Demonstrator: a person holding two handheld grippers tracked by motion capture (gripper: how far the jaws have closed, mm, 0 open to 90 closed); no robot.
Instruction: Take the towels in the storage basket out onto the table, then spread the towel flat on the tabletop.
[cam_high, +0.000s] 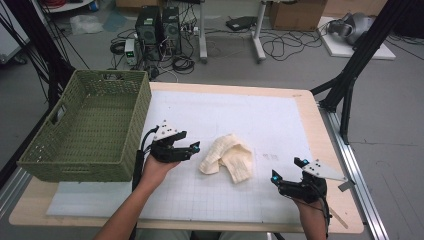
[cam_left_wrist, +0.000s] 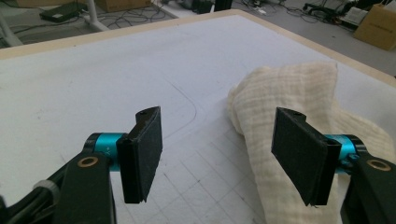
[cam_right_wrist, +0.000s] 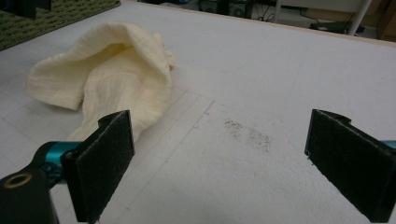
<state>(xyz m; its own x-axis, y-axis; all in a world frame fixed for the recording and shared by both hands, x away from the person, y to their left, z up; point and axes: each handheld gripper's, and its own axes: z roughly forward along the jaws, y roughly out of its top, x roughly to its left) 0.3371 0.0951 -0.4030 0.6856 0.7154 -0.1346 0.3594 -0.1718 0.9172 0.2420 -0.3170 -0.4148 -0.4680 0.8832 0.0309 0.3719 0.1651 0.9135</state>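
A crumpled cream cloth (cam_high: 227, 157) lies on the white mat (cam_high: 235, 120) near the middle of the table. My left gripper (cam_high: 195, 148) stands open just left of the cloth, its jaws empty; in the left gripper view the cloth (cam_left_wrist: 289, 93) lies behind and under the right jaw. My right gripper (cam_high: 287, 169) is open too, near the table's front right, a short way right of the cloth. In the right gripper view the cloth (cam_right_wrist: 107, 74) lies ahead on the left, apart from both jaws.
A green woven basket (cam_high: 90, 125) stands at the table's left edge, beside my left hand. A small dark smudge (cam_right_wrist: 247, 133) marks the mat between the right jaws. Computers, cables and boxes sit on the floor beyond the table.
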